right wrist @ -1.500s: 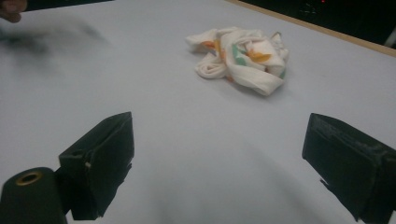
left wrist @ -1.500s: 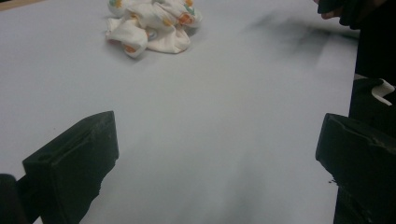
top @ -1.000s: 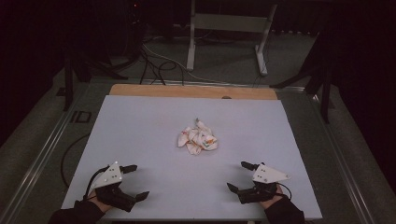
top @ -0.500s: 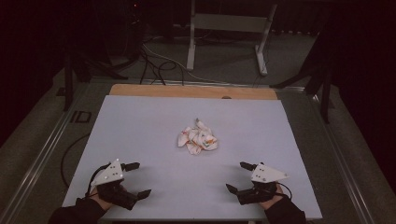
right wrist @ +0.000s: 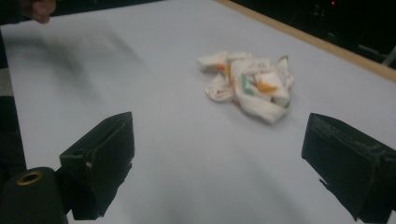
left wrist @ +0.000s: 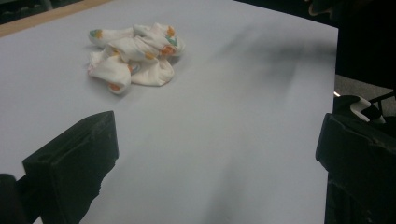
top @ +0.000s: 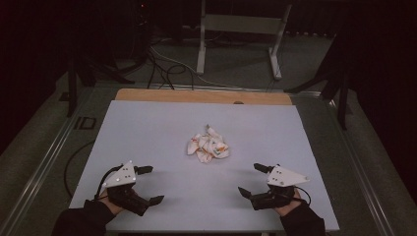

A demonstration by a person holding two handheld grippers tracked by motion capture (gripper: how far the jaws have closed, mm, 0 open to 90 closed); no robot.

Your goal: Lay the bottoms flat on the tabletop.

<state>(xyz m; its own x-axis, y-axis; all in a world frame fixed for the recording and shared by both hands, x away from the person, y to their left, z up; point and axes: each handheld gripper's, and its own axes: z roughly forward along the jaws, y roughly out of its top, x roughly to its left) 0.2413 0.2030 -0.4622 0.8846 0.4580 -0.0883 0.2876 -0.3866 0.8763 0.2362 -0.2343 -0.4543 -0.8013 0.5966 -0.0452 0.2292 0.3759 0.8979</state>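
Observation:
A crumpled white cloth [top: 208, 146] with orange and green prints lies near the middle of the pale table [top: 157, 128]. The same cloth [left wrist: 135, 55] sits far ahead of the left gripper's jaws, and the cloth [right wrist: 250, 83] lies beyond the right gripper's jaws too. My left gripper [top: 149, 185] rests low at the near left of the table, open, nothing between its jaws. At the near right my right gripper [top: 253, 180] is open as well, with nothing held. Both point inward toward the cloth, well short of it.
A wooden strip [top: 201, 96] runs along the table's far edge. Beyond it stand a metal frame [top: 241, 34] and loose cables [top: 162, 64] on the dark floor. A metal rail [top: 39, 172] borders the table's left side.
Both grippers have shifted only slightly at the near edge. The cloth has not moved.

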